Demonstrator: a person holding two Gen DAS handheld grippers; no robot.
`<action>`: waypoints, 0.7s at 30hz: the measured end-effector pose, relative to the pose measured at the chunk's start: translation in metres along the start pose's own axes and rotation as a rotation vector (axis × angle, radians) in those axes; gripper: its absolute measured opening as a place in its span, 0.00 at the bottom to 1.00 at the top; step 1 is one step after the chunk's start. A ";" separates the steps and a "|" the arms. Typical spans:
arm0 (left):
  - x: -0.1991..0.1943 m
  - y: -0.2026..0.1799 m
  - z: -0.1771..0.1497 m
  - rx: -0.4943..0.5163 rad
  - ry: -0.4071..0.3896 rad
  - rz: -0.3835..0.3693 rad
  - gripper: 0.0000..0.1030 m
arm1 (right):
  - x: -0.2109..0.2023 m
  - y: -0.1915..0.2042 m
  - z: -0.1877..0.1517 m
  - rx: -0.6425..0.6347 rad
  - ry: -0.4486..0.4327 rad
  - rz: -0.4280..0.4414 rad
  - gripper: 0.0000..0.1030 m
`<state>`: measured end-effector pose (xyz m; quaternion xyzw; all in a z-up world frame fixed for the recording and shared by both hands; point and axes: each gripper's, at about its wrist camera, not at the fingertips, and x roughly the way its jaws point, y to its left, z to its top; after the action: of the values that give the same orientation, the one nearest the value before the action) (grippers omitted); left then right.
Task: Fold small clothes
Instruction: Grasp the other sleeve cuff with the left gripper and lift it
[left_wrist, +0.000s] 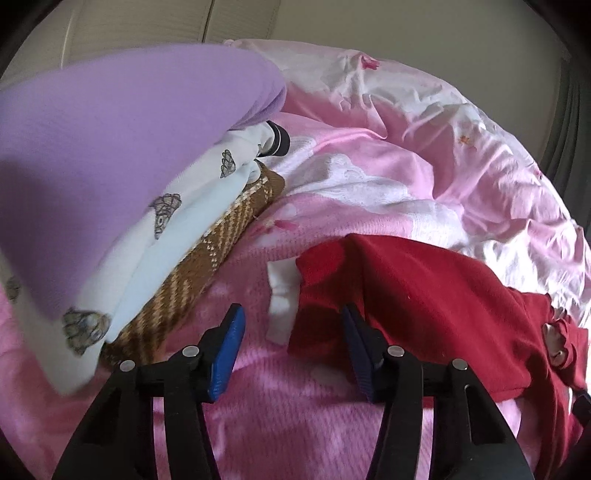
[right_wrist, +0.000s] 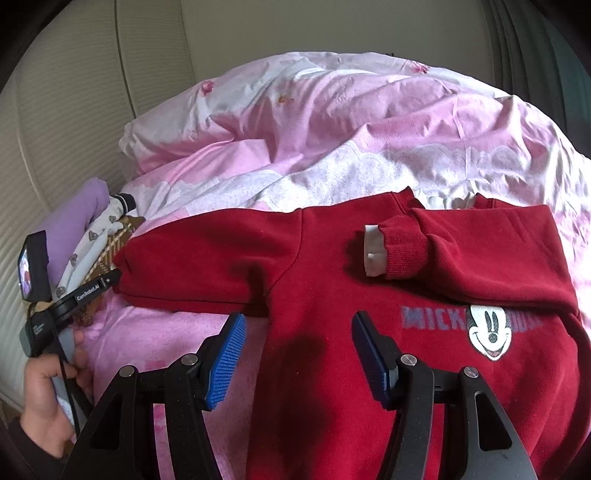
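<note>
A red sweatshirt (right_wrist: 332, 280) with a cartoon mouse print (right_wrist: 489, 330) lies face up on the pink blanket (right_wrist: 155, 332). One sleeve is folded across the chest and its ribbed cuff (right_wrist: 397, 251) shows a white lining. The other sleeve (right_wrist: 192, 266) stretches out to the left. My right gripper (right_wrist: 298, 318) hovers open over the sweatshirt's lower left side, with nothing pinched. In the left wrist view my left gripper (left_wrist: 291, 312) is open at the end of the stretched sleeve (left_wrist: 406, 295). Its white cuff lining (left_wrist: 281, 306) lies between the pads, which do not touch it.
A stack of folded clothes sits at the left: a purple piece (left_wrist: 110, 166) on top, a white printed one (left_wrist: 173, 236) and a brown plaid one (left_wrist: 199, 280) beneath. A crumpled pink and white duvet (right_wrist: 332, 122) fills the back. A person's hand (right_wrist: 48, 387) holds the left gripper's handle.
</note>
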<state>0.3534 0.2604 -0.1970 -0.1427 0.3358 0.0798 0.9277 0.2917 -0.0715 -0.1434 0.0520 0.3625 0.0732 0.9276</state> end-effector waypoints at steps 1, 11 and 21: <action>0.003 0.001 0.001 -0.007 0.002 -0.006 0.52 | 0.001 0.000 0.000 0.002 0.002 -0.003 0.58; 0.009 0.001 -0.001 -0.011 0.023 -0.045 0.20 | 0.007 0.005 -0.005 -0.005 0.019 -0.004 0.58; -0.039 -0.013 0.012 -0.001 -0.066 -0.027 0.08 | -0.006 -0.004 -0.001 0.016 0.003 -0.009 0.58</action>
<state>0.3346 0.2498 -0.1602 -0.1449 0.3028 0.0720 0.9392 0.2873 -0.0763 -0.1406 0.0578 0.3647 0.0660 0.9270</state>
